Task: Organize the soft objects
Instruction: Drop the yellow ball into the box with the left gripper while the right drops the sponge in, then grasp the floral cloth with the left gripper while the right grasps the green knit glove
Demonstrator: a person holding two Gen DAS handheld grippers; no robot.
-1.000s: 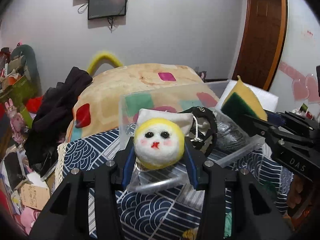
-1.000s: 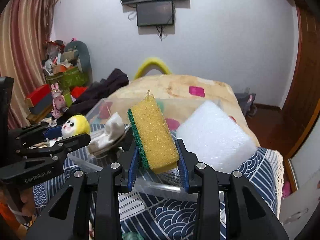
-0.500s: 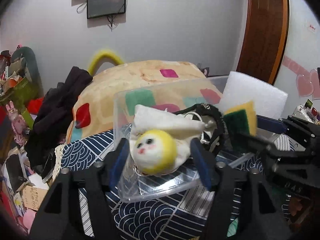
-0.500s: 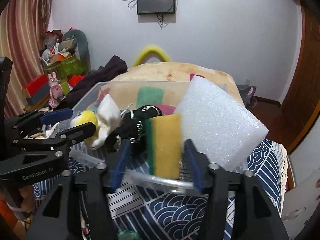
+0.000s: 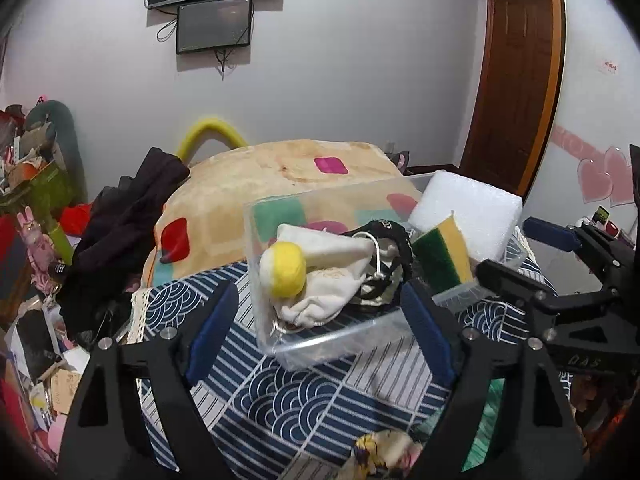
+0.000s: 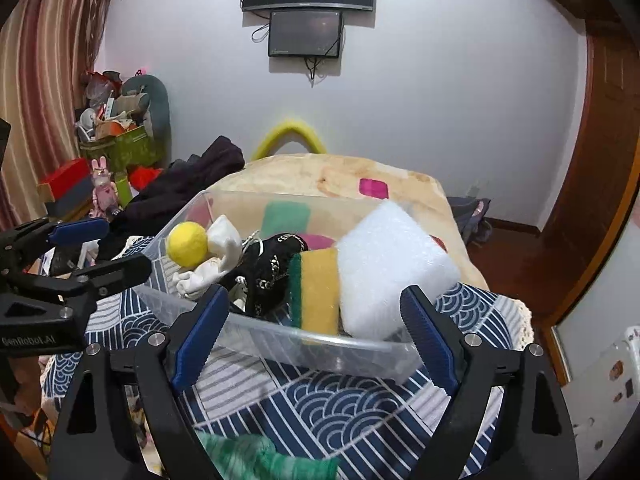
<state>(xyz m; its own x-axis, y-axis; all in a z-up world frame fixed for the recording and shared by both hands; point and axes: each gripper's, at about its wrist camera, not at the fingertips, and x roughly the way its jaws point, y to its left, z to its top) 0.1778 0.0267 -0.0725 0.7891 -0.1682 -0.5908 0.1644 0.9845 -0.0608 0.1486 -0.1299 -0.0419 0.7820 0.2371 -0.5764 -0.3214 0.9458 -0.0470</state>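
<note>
The left hand-held gripper (image 5: 320,328) and the right hand-held gripper (image 6: 314,330) both stood wide apart and empty before the clear plastic bin (image 6: 320,346) on the wave-patterned cloth (image 6: 352,404). Inside lay the yellow plush ball (image 6: 187,245) on a white pouch (image 5: 332,280), a black chained bag (image 6: 272,276), the yellow-green sponge (image 6: 316,292) on edge with its long axis upright, and a white foam block (image 6: 392,264) leaning beside it.

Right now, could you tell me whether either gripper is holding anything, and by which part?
Nothing is held. The left gripper and right gripper are both open; the sponge and yellow ball lie in the bin.
</note>
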